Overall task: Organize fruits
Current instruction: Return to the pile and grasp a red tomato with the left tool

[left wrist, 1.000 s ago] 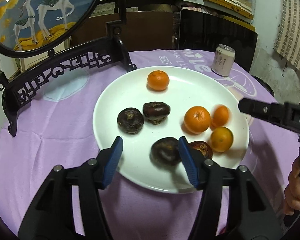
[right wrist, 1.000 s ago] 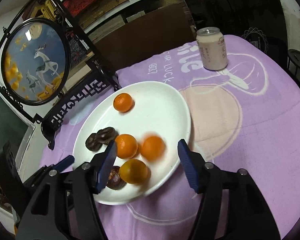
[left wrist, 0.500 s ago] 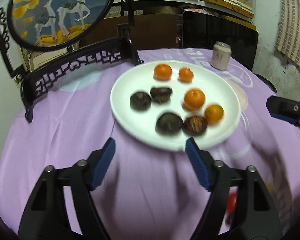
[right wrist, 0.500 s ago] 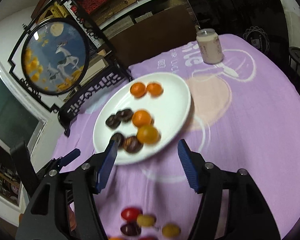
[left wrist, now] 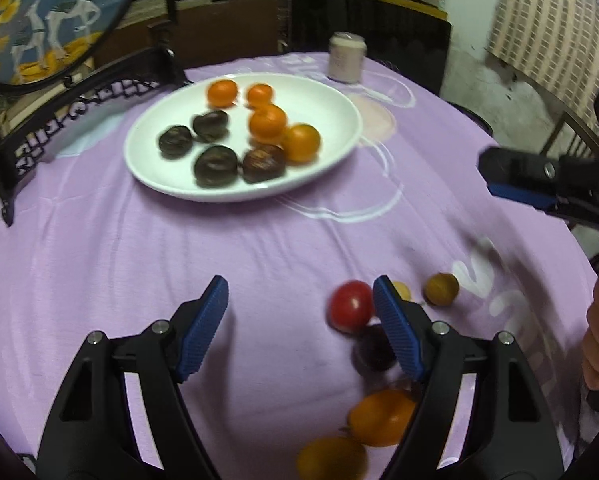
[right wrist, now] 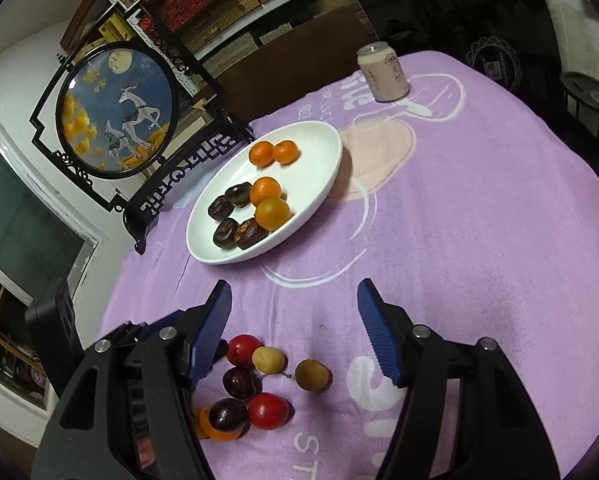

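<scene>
A white plate [left wrist: 339, 108] [right wrist: 323, 168] holds several oranges [left wrist: 266, 122] [right wrist: 265, 190] and several dark brown fruits [left wrist: 214, 165] [right wrist: 225, 233]. A loose pile lies on the purple cloth near me: a red fruit [left wrist: 350, 305] [right wrist: 267, 411], dark purple ones [right wrist: 239, 382], yellow-brown ones [left wrist: 441, 289] [right wrist: 312, 375] and orange ones [left wrist: 381, 416]. My left gripper [left wrist: 301, 328] is open and empty, with the pile at its right finger. My right gripper [right wrist: 295, 328] is open and empty above the cloth, with the pile at its lower left.
A pale drink can [left wrist: 346, 62] [right wrist: 382, 72] stands behind the plate. A black-framed round deer picture on a stand [left wrist: 51, 32] [right wrist: 119, 108] stands at the left rear. A dark chair [left wrist: 363, 24] stands behind the table. The round table's edge falls away on the right.
Both grippers have pulled back from the plate toward the near side of the table. The loose fruit pile has come into view. Both stay open.
</scene>
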The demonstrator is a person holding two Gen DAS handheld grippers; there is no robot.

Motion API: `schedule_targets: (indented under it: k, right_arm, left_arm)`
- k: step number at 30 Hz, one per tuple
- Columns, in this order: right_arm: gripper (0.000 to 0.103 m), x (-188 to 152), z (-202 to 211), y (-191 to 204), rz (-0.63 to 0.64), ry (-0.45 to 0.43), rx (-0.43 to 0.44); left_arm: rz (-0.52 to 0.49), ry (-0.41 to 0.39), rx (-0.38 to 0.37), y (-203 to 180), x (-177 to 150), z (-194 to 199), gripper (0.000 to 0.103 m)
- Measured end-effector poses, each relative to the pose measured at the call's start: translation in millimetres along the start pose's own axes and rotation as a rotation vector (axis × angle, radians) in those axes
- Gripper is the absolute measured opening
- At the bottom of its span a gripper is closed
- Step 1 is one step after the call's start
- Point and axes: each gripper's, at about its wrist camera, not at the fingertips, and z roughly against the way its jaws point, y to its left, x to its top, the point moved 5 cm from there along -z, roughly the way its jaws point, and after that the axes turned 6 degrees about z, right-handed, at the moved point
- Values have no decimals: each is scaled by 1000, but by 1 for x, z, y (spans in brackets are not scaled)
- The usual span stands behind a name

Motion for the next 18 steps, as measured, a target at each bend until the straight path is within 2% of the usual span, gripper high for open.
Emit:
schedule_targets:
  k: [4, 7, 12, 15, 18]
  right_arm:
    - [66, 1, 2, -5, -21, 0, 5]
    - [66, 2, 4, -6, -23, -6, 7]
    - [66, 1, 5, -7, -27, -2, 9]
    - [66, 2, 6, -5, -25, -5, 15]
    - [66, 1, 6, -4, -18, -1, 16]
  left_arm:
    - [-17, 25, 15, -2, -5, -9, 77]
    - [-5, 24, 21, 3, -4, -13, 85]
    - [79, -22, 130, 45, 3, 0, 85]
    - [169, -33, 105, 69, 4, 11, 85]
    - [172, -54, 76, 65, 3, 19, 84]
